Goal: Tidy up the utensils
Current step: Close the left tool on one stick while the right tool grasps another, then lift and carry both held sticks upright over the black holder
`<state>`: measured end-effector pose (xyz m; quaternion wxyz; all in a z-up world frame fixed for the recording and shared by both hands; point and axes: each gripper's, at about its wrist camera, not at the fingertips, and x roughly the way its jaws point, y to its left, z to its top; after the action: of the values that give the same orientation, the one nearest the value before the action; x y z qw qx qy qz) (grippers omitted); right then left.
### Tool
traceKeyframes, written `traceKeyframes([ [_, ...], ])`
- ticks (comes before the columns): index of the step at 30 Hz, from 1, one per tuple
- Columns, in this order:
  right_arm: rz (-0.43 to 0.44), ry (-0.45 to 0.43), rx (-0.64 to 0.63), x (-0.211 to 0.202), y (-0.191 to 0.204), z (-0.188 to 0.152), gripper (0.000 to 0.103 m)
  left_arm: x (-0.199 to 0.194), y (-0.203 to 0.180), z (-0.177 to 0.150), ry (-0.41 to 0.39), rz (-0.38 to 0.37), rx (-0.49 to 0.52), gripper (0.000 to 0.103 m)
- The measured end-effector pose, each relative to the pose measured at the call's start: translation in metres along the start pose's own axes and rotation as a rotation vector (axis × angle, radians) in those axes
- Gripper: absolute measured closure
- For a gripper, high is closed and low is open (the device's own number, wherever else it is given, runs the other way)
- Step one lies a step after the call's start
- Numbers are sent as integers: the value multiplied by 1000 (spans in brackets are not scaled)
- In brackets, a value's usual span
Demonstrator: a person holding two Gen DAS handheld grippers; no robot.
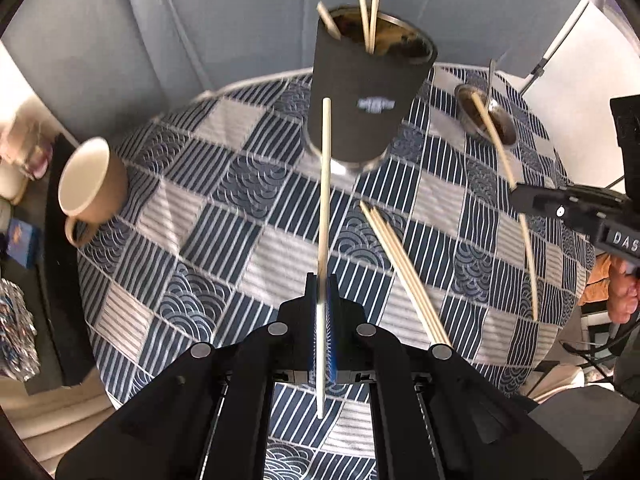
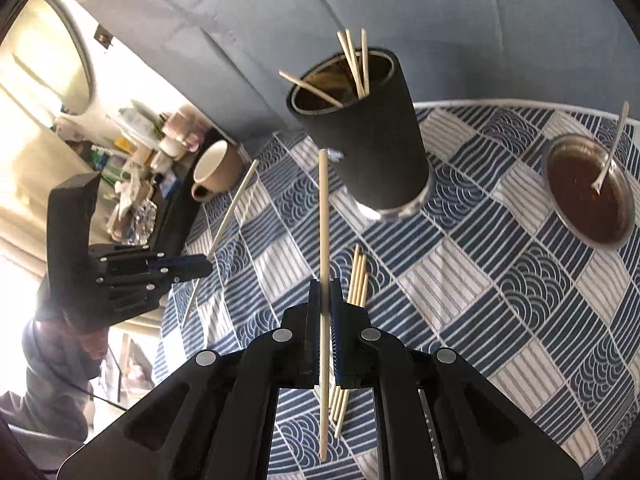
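Observation:
A tall black cup [image 1: 360, 92] [image 2: 368, 140] stands on the patterned table and holds several chopsticks [image 1: 368, 20] [image 2: 354, 64]. My left gripper [image 1: 322, 280] is shut on one pale chopstick [image 1: 325, 184], held above the table with its tip toward the cup. My right gripper [image 2: 325, 284] is shut on another chopstick [image 2: 323, 216], also pointing at the cup. Several loose chopsticks [image 1: 404, 272] [image 2: 356, 280] lie on the cloth between the grippers. The right gripper shows in the left wrist view [image 1: 520, 196], the left one in the right wrist view [image 2: 208, 266].
A beige mug [image 1: 90, 180] [image 2: 216, 170] sits near the table's left edge. A metal bowl [image 1: 486, 116] [image 2: 588, 188] with dark sauce and a spoon stands at the right. Cluttered shelves [image 2: 132, 152] lie beyond the table's left edge.

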<state>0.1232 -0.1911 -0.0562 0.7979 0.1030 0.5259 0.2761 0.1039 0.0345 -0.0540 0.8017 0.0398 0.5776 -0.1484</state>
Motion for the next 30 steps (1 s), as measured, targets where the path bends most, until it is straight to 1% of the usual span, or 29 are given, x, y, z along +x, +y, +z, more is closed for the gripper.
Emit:
traceKeyframes([
  [3,7,-23,-14,-5,2,8,98,-7,-4,11,-20,10,8,98],
  [15,13,-106,-67,-24,10,49,98,-31,-13,47,-99,7,32,98],
  [22,13,-165,-92,-31,11,81,98,-44,-13,76,-162,-33,25,98],
  [30,17,-228,-109,-31,10,118,98,-46,-14,114,-214,-89,19,98],
])
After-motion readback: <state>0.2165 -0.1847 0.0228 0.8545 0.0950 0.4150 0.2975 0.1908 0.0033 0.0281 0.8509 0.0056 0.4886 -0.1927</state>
